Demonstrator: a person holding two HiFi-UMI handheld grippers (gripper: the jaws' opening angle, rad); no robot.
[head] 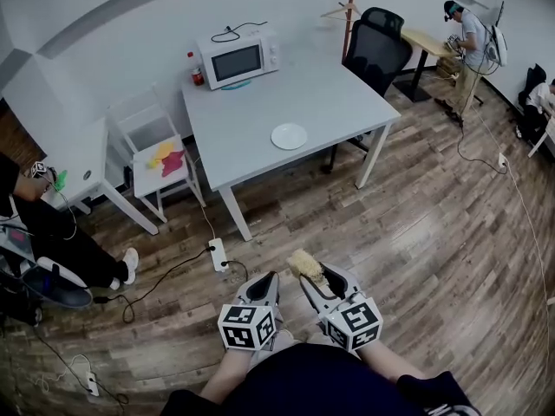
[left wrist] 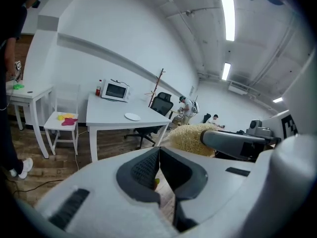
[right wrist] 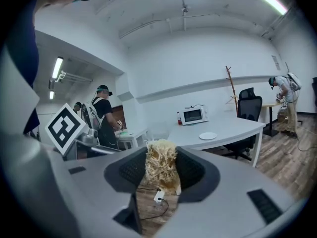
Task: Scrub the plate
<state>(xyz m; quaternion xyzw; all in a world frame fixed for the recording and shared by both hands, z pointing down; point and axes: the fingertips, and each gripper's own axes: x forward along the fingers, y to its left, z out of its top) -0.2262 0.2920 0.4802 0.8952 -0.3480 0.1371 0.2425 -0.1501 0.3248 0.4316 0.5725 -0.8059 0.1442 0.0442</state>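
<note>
White plate (head: pixel 289 136) | on table (head: pixel 251 102) — right gripper (right wrist: pixel 161 175) | grips fibrous scrubber (head: pixel 305 265)

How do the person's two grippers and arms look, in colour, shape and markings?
The left gripper and right gripper are light grey, tapering to dark textured pads. Each carries a white cube with black square markers. The forearms are unsleeved; the clothing is dark.

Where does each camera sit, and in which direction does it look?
Head view: on the person's head, looking steeply down at the table and plate; left gripper and right gripper show below.
Left gripper view: on that gripper, facing the table along shut jaws.
Right gripper view: on that gripper, facing the table past the scrubber it clamps.
All share the plate.
</note>
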